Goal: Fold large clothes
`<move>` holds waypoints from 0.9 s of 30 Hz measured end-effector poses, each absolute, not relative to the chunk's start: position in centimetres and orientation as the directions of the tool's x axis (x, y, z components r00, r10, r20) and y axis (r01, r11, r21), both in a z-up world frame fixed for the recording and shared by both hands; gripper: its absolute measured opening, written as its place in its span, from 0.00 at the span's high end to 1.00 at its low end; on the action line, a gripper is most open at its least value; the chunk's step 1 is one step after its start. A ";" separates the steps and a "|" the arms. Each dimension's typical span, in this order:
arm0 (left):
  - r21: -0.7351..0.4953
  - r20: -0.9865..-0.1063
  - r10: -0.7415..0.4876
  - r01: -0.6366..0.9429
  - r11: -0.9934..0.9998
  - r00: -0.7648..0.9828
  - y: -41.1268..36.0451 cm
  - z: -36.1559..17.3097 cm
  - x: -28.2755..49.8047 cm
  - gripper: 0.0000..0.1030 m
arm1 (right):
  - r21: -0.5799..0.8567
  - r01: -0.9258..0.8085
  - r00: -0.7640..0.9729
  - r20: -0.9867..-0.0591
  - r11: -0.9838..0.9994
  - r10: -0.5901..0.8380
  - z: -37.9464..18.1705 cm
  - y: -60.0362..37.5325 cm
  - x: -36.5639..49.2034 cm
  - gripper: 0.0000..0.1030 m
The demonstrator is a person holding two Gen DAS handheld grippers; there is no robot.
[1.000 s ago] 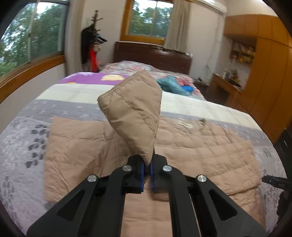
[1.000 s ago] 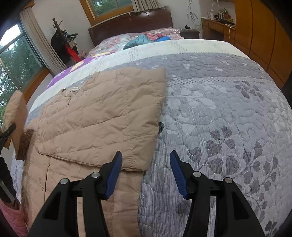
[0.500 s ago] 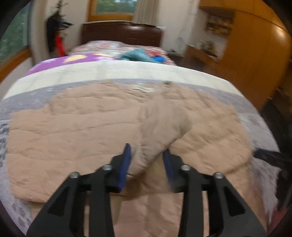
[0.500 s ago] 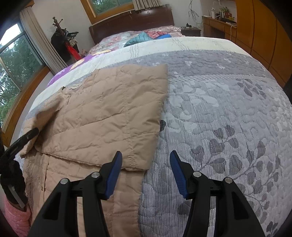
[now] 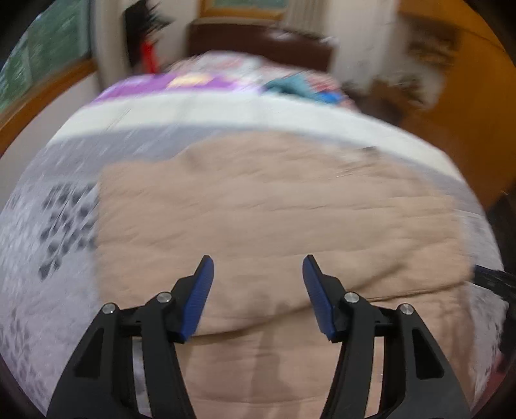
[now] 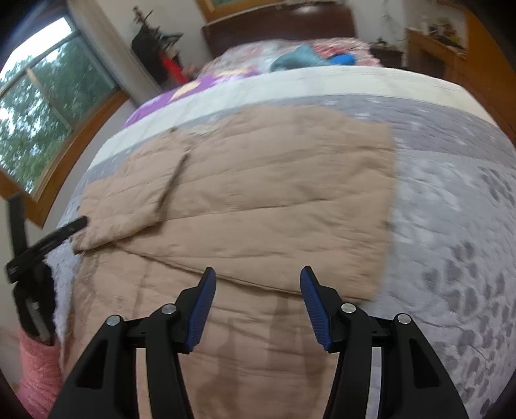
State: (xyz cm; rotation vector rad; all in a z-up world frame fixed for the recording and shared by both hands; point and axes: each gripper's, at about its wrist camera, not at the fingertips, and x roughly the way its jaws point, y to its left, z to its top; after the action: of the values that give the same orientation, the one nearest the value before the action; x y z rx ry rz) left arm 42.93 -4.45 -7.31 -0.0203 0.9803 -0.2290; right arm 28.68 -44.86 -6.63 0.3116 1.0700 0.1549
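While the tan quilted jacket (image 6: 258,206) lies flat on the bed (image 6: 451,199), sleeves folded across it, we see teal clothes (image 6: 296,58) beyond it near the headboard (image 6: 277,29). Grey bedspread lies bare either side of the jacket. Our left gripper (image 5: 257,290) and right gripper (image 6: 257,299) hover over its near part, jaws apart, holding nothing.

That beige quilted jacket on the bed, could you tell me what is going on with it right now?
A person with a handheld gripper in each hand is folding the beige quilted jacket, which lies flat on the grey patterned bedspread. Both sleeves are folded in across the body. The left gripper and the right gripper are both open, holding nothing, and hover over the near part of the jacket. The lower part looks not yet folded up. The left view is motion-blurred.
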 end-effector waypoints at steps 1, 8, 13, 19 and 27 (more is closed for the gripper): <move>-0.128 -0.835 -0.189 0.151 0.980 0.517 -3.6 -8.1 43.5 0.48 | 0.334 0.014 0.462 -0.838 0.942 0.290 -6.4 -44.0 29.4 0.47; -0.113 -0.869 -0.158 0.122 0.986 0.470 -3.6 -11.5 45.0 0.52 | 0.381 -0.036 0.371 -0.853 0.924 0.366 -6.4 -37.5 34.7 0.47; -0.122 -0.867 -0.166 0.124 0.985 0.470 -3.9 -11.7 45.3 0.52 | 0.406 -0.026 0.322 -0.861 0.913 0.393 -7.9 -35.0 37.9 0.49; -0.171 -0.858 -0.209 0.124 0.977 0.470 -3.1 -11.0 44.5 0.52 | 0.455 -0.048 0.259 -0.854 0.889 0.451 -10.2 -33.2 40.0 0.85; -0.275 -0.754 -0.289 0.116 0.954 0.590 -0.1 -5.5 42.9 0.53 | 0.455 -0.113 0.423 -0.782 0.883 0.457 -3.9 -36.7 36.6 0.89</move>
State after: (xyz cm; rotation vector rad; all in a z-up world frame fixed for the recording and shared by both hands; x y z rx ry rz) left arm 42.89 -0.06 -5.45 -0.2053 0.9116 -0.2376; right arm 36.61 -36.69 -3.94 0.3592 1.0807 0.3662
